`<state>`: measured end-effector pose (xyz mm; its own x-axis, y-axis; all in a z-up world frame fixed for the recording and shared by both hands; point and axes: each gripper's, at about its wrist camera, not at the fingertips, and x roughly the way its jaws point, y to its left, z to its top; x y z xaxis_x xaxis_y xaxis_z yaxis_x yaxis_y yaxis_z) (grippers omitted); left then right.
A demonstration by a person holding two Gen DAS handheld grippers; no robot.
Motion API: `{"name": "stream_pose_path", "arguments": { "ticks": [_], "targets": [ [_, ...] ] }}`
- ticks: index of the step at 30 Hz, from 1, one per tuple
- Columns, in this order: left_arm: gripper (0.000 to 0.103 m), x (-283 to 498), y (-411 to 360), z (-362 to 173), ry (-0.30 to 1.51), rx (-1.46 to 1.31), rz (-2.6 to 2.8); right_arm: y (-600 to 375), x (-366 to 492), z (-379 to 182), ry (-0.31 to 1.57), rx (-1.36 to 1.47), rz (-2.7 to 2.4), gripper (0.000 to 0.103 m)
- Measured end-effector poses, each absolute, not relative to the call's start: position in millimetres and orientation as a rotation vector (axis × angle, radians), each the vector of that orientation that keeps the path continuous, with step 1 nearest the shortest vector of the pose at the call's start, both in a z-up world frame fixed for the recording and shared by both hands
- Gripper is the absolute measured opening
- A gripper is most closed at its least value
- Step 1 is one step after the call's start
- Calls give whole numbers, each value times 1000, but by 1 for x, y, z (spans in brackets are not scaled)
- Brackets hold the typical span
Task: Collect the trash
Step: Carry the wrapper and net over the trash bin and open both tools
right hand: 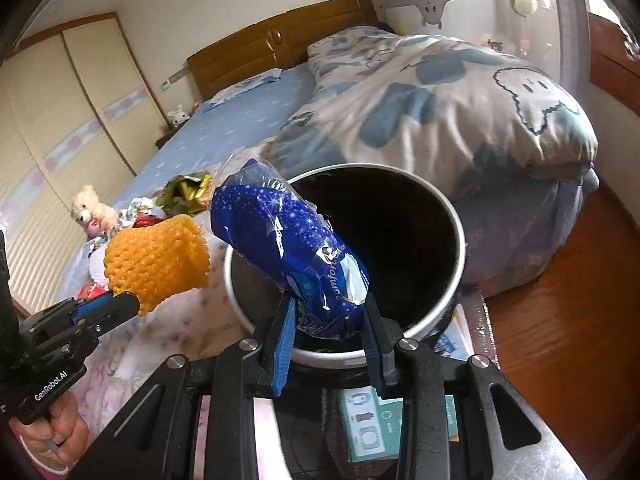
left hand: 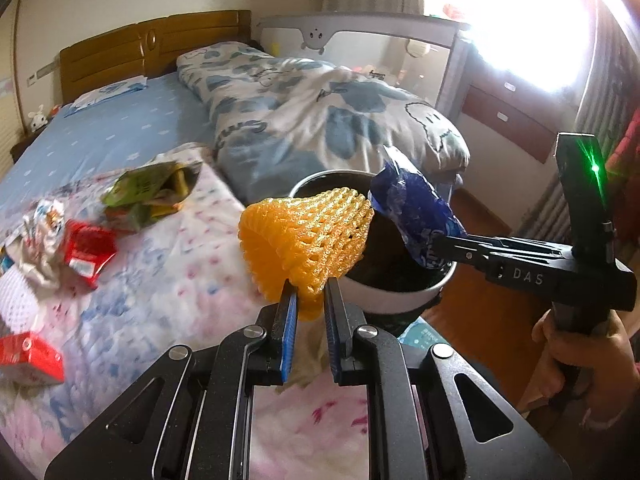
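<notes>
My left gripper is shut on an orange foam fruit net and holds it just left of the round white-rimmed bin; the net also shows in the right wrist view. My right gripper is shut on a crumpled blue plastic wrapper and holds it over the near rim of the bin, whose inside is dark. The wrapper hangs over the bin's right side in the left wrist view. More trash lies on the bed: a green packet, a red packet, a red box.
A folded cloud-print duvet lies on the bed behind the bin. A white foam net sits at the left edge. A teddy bear sits on the bed. A teal box lies under the bin. Wooden floor is at right.
</notes>
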<state>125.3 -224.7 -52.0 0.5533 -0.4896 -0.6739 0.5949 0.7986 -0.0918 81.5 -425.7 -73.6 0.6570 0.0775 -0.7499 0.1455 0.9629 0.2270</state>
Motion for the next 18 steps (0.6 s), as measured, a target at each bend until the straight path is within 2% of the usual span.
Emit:
{"name": "stream_pose_path", "arguments": {
  "ticks": [18],
  "targets": [
    [12,147,-274,-61,776,197,-673,-461,97,-80,897,295,-67,35]
  ]
}}
